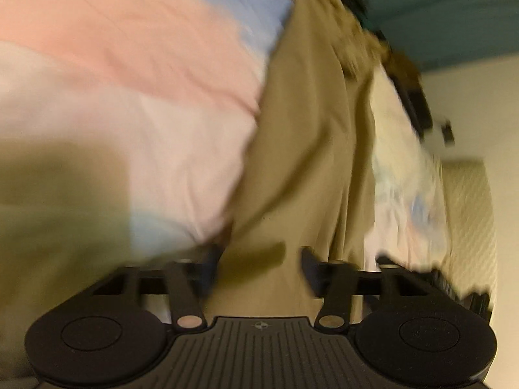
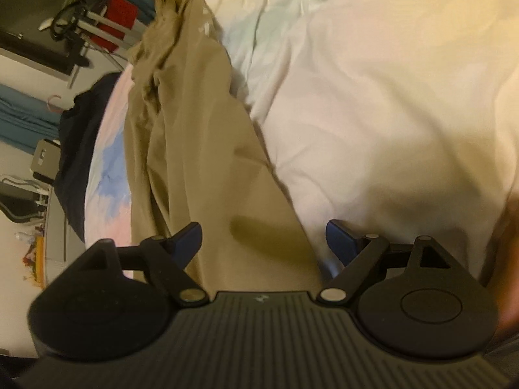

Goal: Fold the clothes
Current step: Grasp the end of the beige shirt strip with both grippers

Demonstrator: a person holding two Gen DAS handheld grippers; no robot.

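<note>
Khaki trousers (image 1: 311,149) lie stretched lengthwise on a pastel bedspread (image 1: 136,74), their bunched waistband at the far end. My left gripper (image 1: 259,259) is open, its fingers on either side of the near end of a trouser leg. In the right wrist view the same trousers (image 2: 201,149) run away from me over the pale bedspread (image 2: 373,113). My right gripper (image 2: 264,238) is open wide, its blue-padded fingers (image 2: 185,236) straddling the near trouser end. The left wrist view is blurred.
A dark navy garment (image 2: 78,162) lies at the bed's left edge. Beyond it stand a desk with a monitor, cables and a red item (image 2: 116,16), and teal curtains (image 2: 29,120). In the left wrist view a teal surface (image 1: 454,9) and a pale wall show at the right.
</note>
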